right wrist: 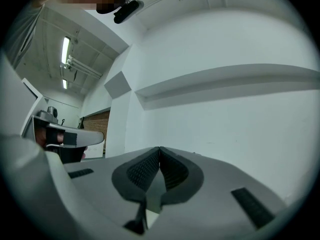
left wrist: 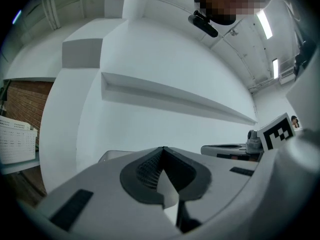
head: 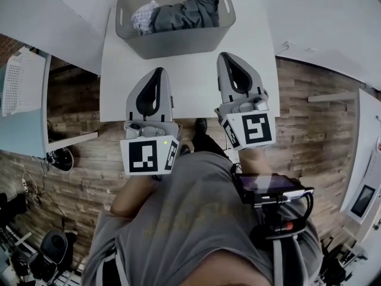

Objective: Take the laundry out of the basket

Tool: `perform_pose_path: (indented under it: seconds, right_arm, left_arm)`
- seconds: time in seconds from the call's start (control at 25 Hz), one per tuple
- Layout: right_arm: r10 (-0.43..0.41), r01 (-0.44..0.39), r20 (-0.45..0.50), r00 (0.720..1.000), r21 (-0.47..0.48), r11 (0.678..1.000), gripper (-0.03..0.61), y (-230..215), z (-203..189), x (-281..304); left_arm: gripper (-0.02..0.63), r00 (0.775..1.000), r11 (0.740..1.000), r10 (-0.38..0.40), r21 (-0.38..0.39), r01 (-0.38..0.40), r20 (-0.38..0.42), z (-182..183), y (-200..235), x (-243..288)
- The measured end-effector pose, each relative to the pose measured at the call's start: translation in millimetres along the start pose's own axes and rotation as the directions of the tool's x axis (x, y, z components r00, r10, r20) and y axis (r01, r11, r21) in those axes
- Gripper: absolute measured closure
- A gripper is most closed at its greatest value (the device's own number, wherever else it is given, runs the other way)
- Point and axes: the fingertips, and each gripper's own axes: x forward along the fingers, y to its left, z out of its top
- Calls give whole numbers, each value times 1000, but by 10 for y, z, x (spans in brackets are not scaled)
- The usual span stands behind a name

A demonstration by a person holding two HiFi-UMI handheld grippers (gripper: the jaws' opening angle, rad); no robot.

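Note:
A grey laundry basket [head: 172,45] stands at the far end of the white table [head: 119,70]. In it lie a dark grey garment [head: 189,12] and a white patterned cloth [head: 144,15]. My left gripper [head: 157,70] hovers over the table, short of the basket's near left side, jaws shut and empty. Just before the basket's near right corner my right gripper [head: 228,56] is likewise shut on nothing. In the left gripper view the left gripper [left wrist: 163,148] points up at a white wall. The right gripper [right wrist: 159,148] does the same in the right gripper view.
A white perforated crate [head: 18,79] sits on a pale surface at the left. Wooden floor [head: 309,112] surrounds the table. A white wall with a ledge [left wrist: 175,96] fills both gripper views. The person's body and a strapped-on device [head: 268,186] are below.

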Motion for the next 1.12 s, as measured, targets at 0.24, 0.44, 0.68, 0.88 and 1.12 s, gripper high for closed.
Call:
perform_pose_path:
  seconds: [0.24,0.44,0.68,0.88,1.12]
  right_arm:
    - [82,-83,42,996,23,996,569,-239,69,339]
    - [163,-166,97,982,22,986,569,-426,211,694]
    - [204,-208,136,970,20,978,569,-488,339,955]
    - [205,-208,107,973,16,978,569,-445,246,1058]
    - [175,-176,75,982,12,984,569,-433,196,1292]
  left_arm:
    - [606,1000,999,6,33,-6,8,69,-146,568]
    - [606,998,996,49,68,-52,46,236,-137,970]
    - [606,992,991,100,78,-106,77,376,48,1170]
    - [606,991,990,119,69,-123,63,312,225,1195]
    - [606,995,995,94,40,-95,34,204,465,1370]
